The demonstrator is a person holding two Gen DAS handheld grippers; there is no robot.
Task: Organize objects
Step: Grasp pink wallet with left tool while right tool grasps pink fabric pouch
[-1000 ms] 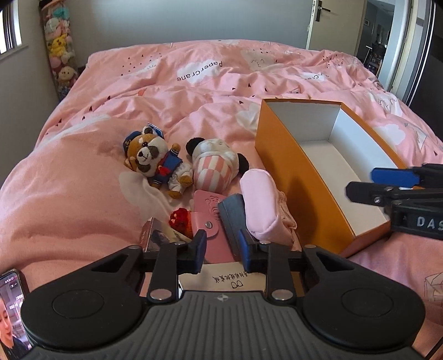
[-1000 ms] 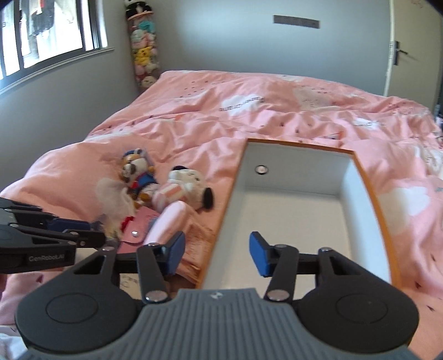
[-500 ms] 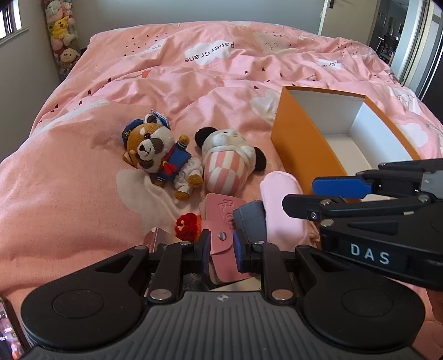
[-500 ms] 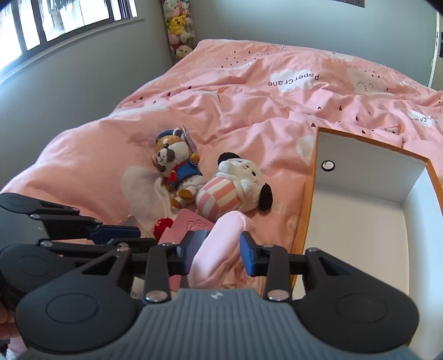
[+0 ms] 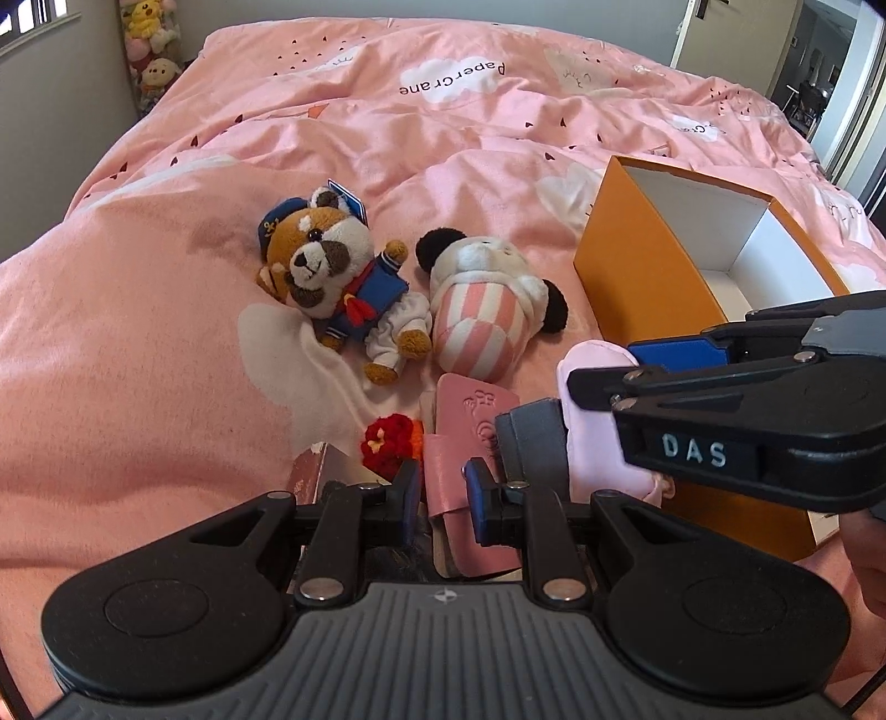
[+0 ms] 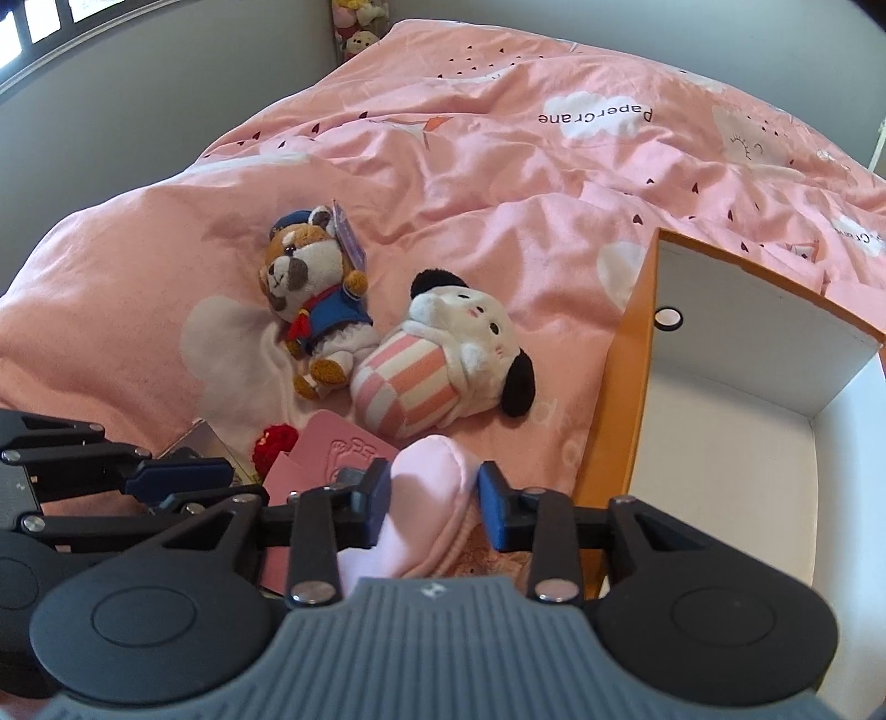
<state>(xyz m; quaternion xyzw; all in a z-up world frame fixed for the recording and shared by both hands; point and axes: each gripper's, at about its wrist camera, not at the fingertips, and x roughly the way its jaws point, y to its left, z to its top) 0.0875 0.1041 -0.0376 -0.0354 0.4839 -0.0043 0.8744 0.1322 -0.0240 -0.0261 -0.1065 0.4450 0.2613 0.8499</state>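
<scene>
A pink wallet (image 5: 468, 437) lies on the bed, and my left gripper (image 5: 441, 501) has its jaws narrowed around the wallet's near end, touching it. A pale pink pouch (image 6: 429, 498) sits between the jaws of my right gripper (image 6: 433, 498), which stand at its sides; the pouch also shows in the left wrist view (image 5: 595, 399). An open orange box (image 5: 653, 266) with a white inside stands to the right, also in the right wrist view (image 6: 626, 387). A sailor bear plush (image 5: 332, 277) and a striped dog plush (image 5: 487, 310) lie beyond.
A dark blue-grey case (image 5: 534, 443) lies between wallet and pouch. A red knitted flower (image 5: 387, 440) and a small booklet (image 5: 310, 471) lie left of the wallet. The pink duvet (image 5: 443, 111) stretches far behind. Stuffed toys (image 5: 147, 50) hang at the back-left wall.
Both grippers moved forward and down toward the pile. The left jaws narrowed onto the pink wallet. The right gripper swung left from over the box and its jaws came around the pink pouch.
</scene>
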